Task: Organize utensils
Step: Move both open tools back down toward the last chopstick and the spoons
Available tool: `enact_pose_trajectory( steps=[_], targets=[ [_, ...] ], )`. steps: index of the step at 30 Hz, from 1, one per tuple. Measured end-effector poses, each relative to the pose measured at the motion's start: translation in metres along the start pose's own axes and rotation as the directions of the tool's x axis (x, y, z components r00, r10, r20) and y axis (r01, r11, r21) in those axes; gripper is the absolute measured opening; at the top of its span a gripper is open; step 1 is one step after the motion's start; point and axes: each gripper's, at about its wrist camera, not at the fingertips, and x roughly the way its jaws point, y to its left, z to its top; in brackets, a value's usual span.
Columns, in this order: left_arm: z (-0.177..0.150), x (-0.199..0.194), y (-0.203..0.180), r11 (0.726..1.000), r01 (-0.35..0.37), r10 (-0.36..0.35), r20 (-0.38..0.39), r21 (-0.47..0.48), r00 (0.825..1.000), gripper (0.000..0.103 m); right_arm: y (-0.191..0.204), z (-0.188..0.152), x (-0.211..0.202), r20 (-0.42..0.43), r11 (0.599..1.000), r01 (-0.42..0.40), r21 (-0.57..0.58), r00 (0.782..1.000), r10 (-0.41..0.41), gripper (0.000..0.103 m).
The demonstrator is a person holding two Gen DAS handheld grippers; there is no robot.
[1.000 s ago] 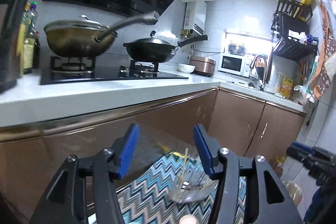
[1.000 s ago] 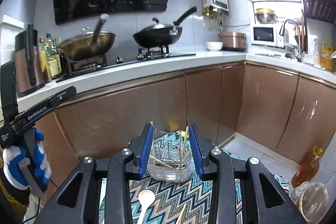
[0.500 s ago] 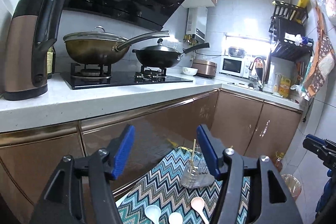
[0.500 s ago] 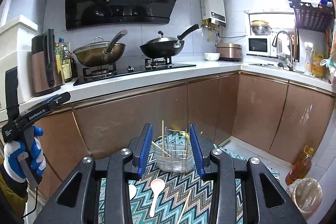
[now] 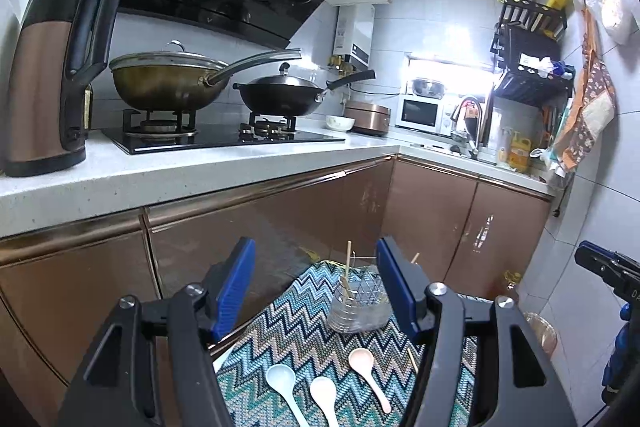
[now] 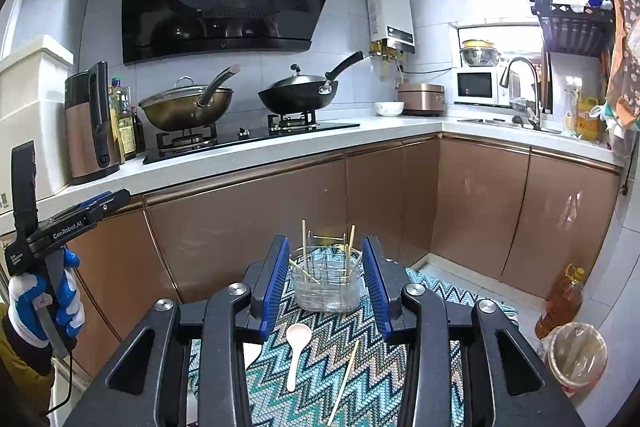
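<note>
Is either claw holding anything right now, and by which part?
Nothing is held. The left claw and right claw are both open and empty; the clear holder and spoons lie beyond them on the mat.

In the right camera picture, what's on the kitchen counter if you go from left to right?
Kettle → oil bottles → brass wok → black wok → white bowl → rice cooker → microwave → tap.

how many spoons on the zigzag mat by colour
pale blue spoon: 1
white spoon: 1
pink spoon: 1
total: 3, all lying flat on the mat, handles pointing toward the camera
</note>
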Motion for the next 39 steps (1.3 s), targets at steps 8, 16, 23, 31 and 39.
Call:
enact_pose_trajectory(
  steps=[8, 16, 23, 31, 39],
  targets=[
    [-0.013, 0.015, 0.004, 1.000, 0.023, -0.023, -0.050, 0.000, 0.998, 0.060, -0.007, -0.012, 0.011, -0.032, 1.000, 0.008, 0.017, 0.999, -0.007, 0.038],
    [-0.036, 0.048, 0.011, 0.999, 0.028, -0.030, -0.138, -0.017, 0.990, 0.060, -0.021, -0.030, 0.034, -0.089, 0.999, 0.012, 0.040, 0.996, -0.009, 0.038],
    [-0.060, 0.077, 0.017, 0.999, 0.024, -0.029, -0.218, -0.027, 0.975, 0.060, -0.034, -0.046, 0.059, -0.144, 0.998, 0.018, 0.064, 0.990, -0.009, 0.038],
    [-0.082, 0.104, 0.027, 0.999, 0.011, -0.021, -0.294, -0.034, 0.956, 0.060, -0.048, -0.064, 0.087, -0.201, 0.995, 0.027, 0.091, 0.980, -0.008, 0.038],
    [-0.106, 0.132, 0.034, 0.998, 0.015, -0.035, -0.381, -0.056, 0.924, 0.060, -0.054, -0.084, 0.114, -0.274, 0.995, 0.019, 0.098, 0.962, 0.009, 0.038]
  ],
)
